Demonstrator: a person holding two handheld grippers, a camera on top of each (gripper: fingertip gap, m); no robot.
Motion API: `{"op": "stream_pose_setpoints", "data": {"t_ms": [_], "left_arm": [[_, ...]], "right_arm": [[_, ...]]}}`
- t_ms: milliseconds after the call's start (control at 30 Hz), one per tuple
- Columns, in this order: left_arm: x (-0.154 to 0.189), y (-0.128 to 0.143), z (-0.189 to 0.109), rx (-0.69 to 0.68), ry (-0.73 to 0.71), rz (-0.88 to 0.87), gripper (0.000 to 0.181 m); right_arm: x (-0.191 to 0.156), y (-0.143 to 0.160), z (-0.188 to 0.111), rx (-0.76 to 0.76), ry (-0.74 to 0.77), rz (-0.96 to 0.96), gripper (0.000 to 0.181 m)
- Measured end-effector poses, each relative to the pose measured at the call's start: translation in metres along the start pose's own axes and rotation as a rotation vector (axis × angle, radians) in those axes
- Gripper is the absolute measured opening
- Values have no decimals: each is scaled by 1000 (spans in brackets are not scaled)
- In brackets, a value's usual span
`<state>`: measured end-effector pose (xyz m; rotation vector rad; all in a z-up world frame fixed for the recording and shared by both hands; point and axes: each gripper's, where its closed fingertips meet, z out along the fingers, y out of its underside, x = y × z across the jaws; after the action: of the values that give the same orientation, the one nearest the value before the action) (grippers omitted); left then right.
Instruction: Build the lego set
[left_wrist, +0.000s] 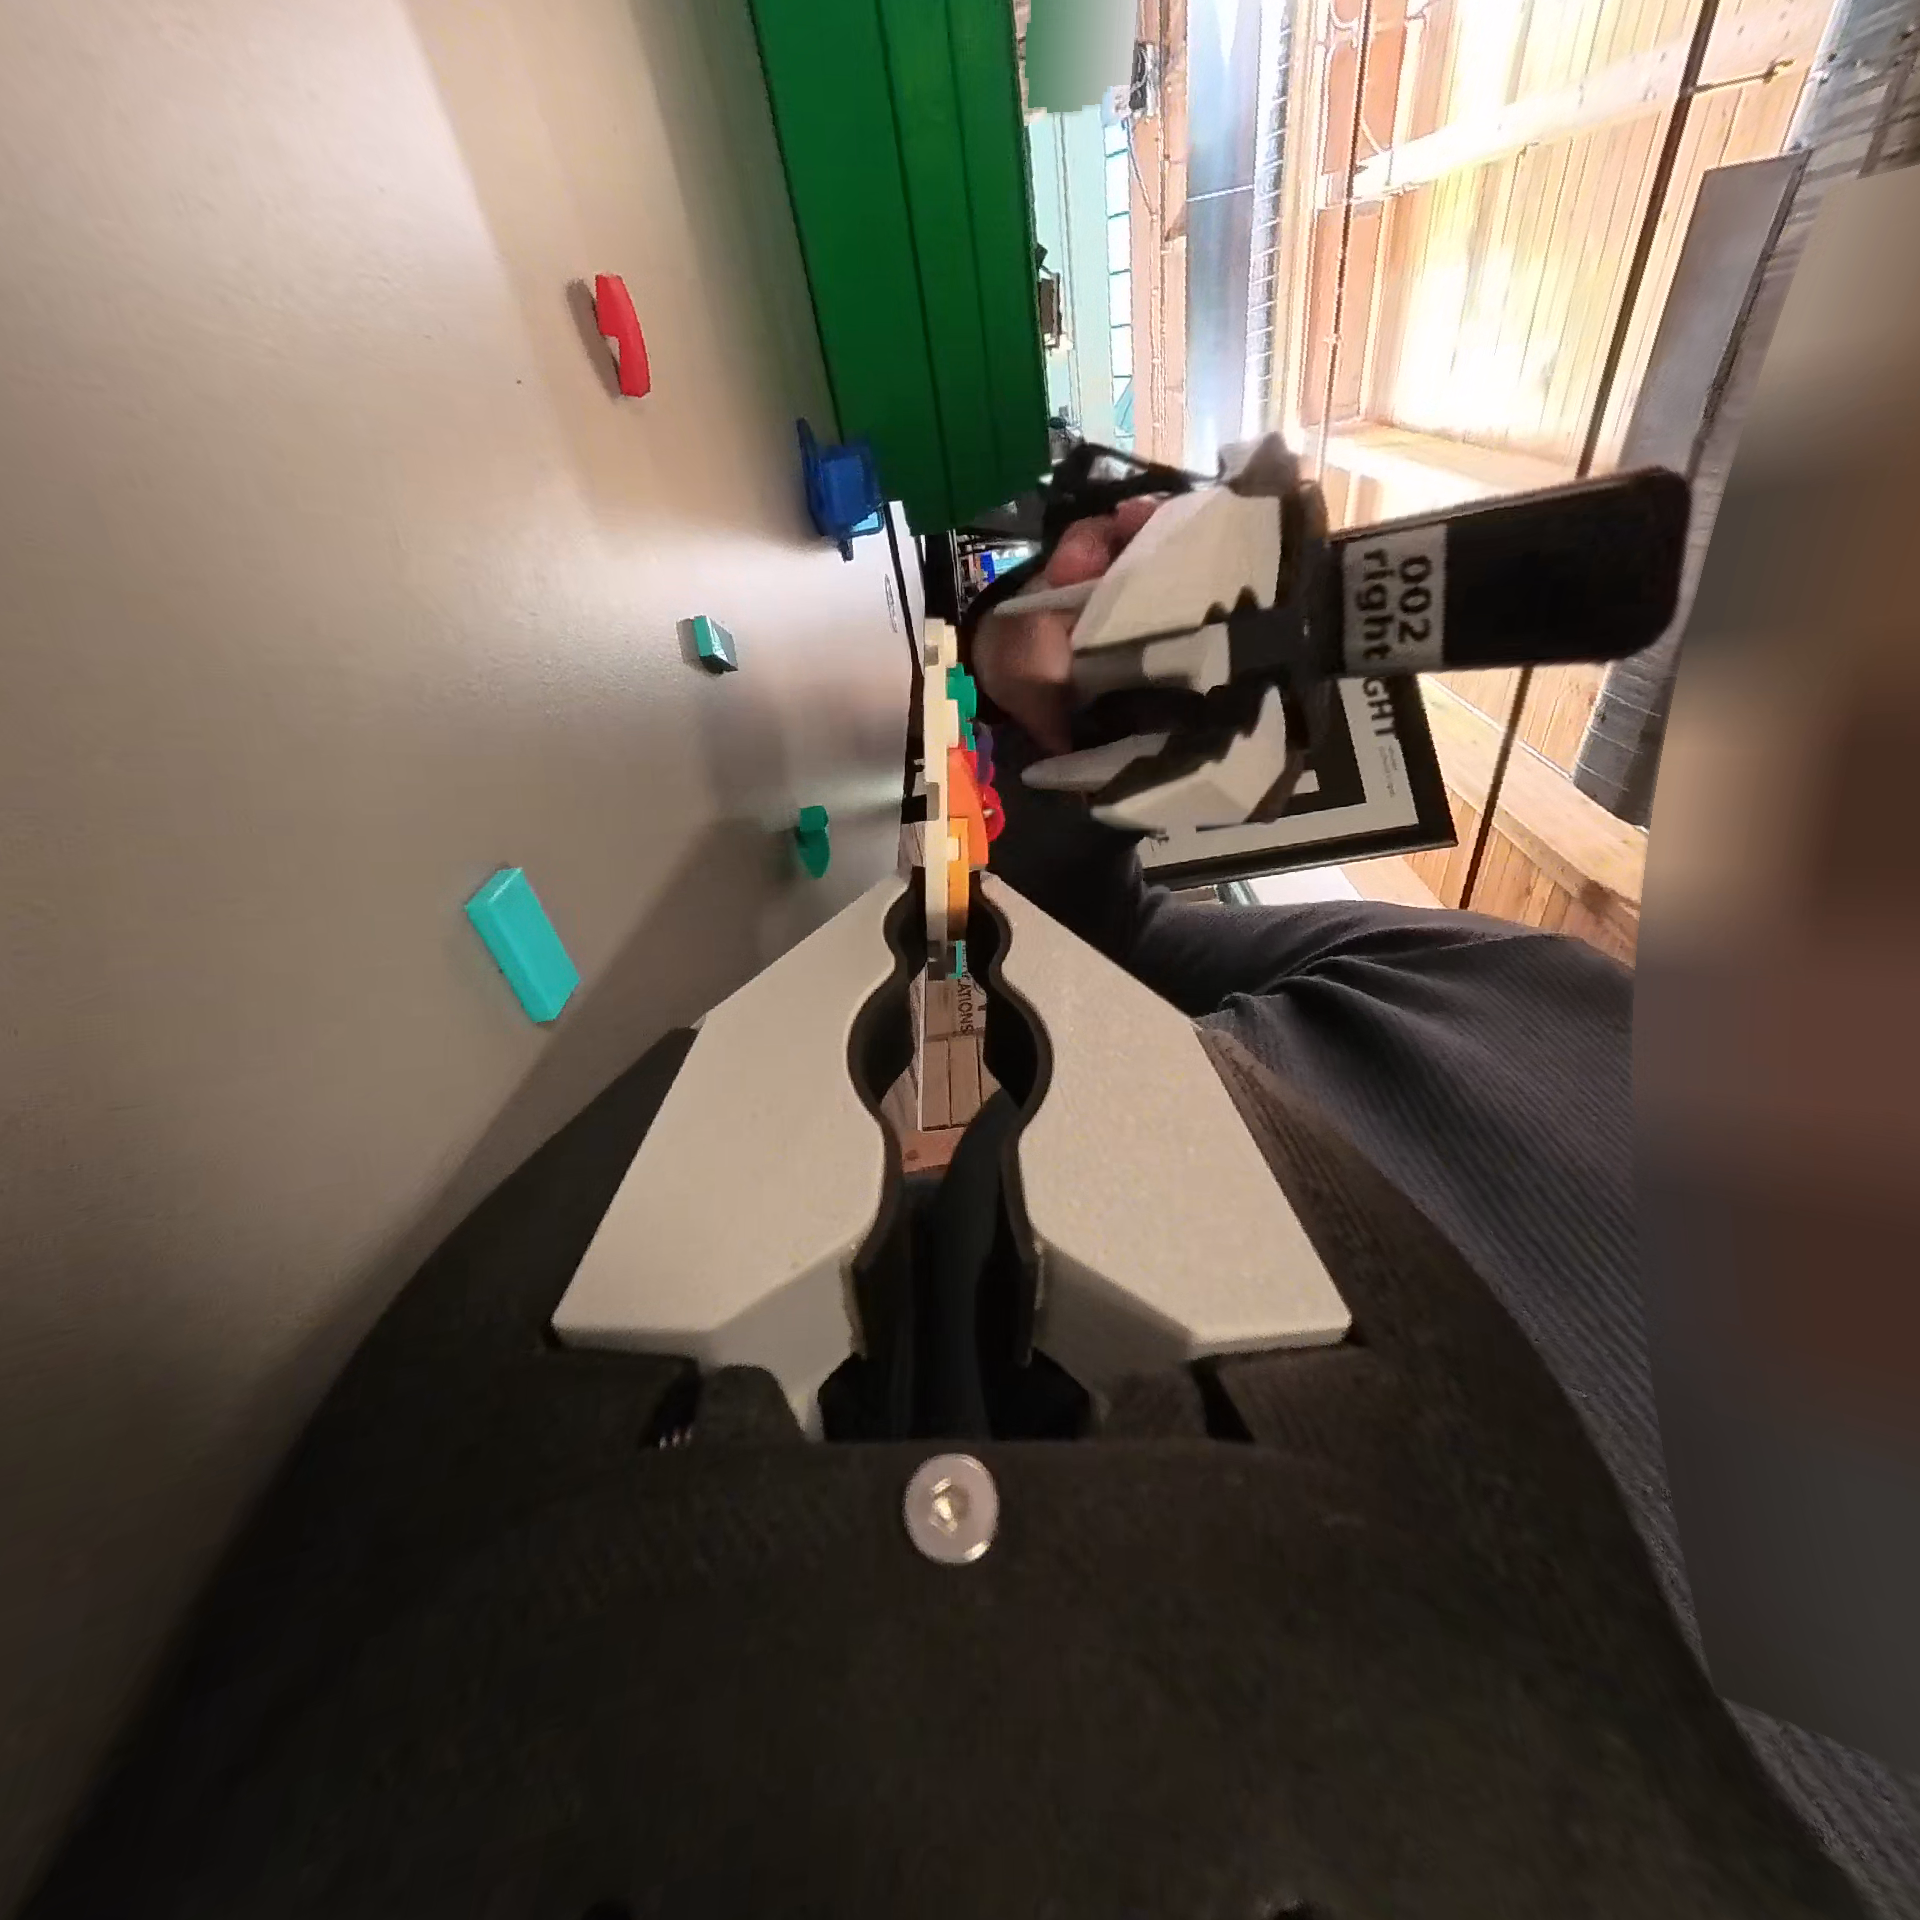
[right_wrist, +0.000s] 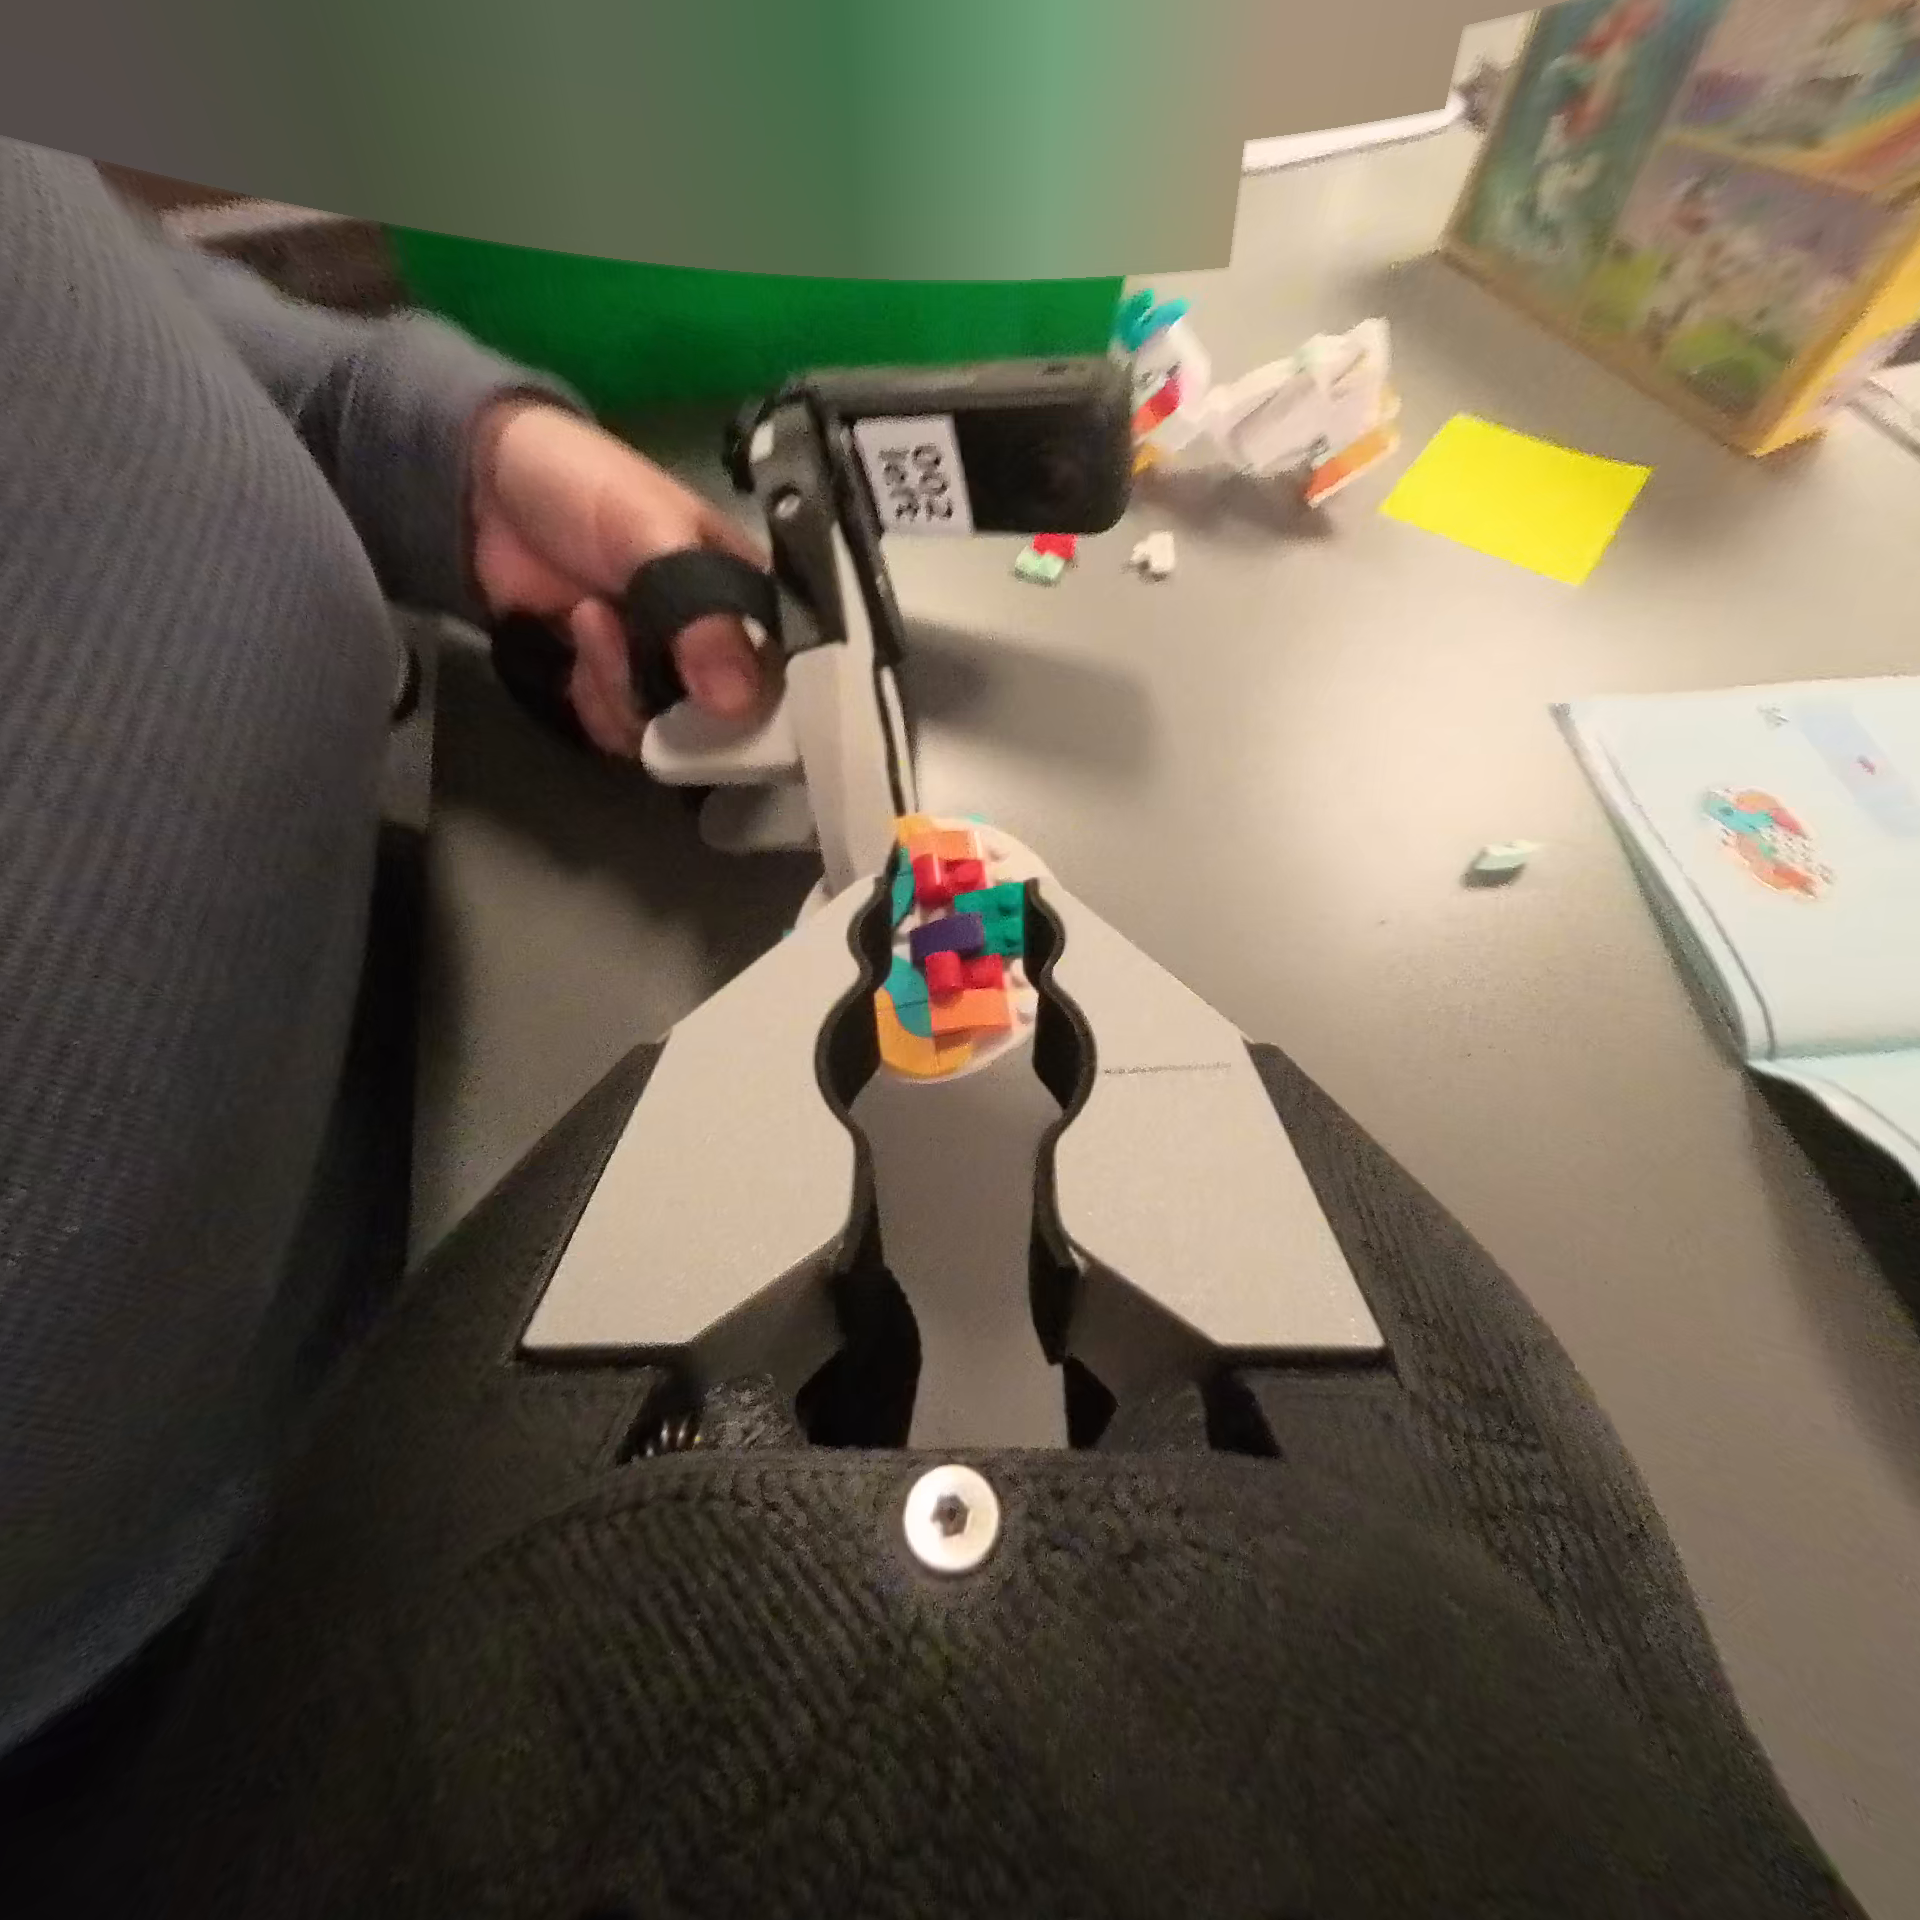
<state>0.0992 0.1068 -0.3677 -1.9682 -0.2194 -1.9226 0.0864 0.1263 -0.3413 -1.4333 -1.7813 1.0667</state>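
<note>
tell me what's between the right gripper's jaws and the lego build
Nothing lies there. In the right wrist view the right gripper, open, frames the lego build, which the left gripper clamps edge-on.

A grey table (right_wrist: 1299, 790) carries everything. Right of the right gripper (right_wrist: 956, 914) lie an open booklet (right_wrist: 1766, 883) and a yellow sheet (right_wrist: 1512, 497). Loose bricks (right_wrist: 1044, 558) sit beyond it.
</note>
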Motion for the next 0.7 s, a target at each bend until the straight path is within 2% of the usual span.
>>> {"op": "stream_pose_setpoints", "data": {"t_ms": [100, 333, 567, 700], "left_arm": [[0, 0, 0, -1, 1, 3, 5], [0, 1, 0, -3, 2, 4, 5], [-1, 1, 0, -8, -5, 4, 5], [0, 0, 0, -3, 2, 2, 5]], "right_arm": [[-3, 9, 7, -93, -16, -51, 23], [-3, 16, 12, -162, 6, -126, 16], [-7, 14, 16, -150, 36, -184, 5], [-5, 7, 11, -96, 36, -133, 0]]}}
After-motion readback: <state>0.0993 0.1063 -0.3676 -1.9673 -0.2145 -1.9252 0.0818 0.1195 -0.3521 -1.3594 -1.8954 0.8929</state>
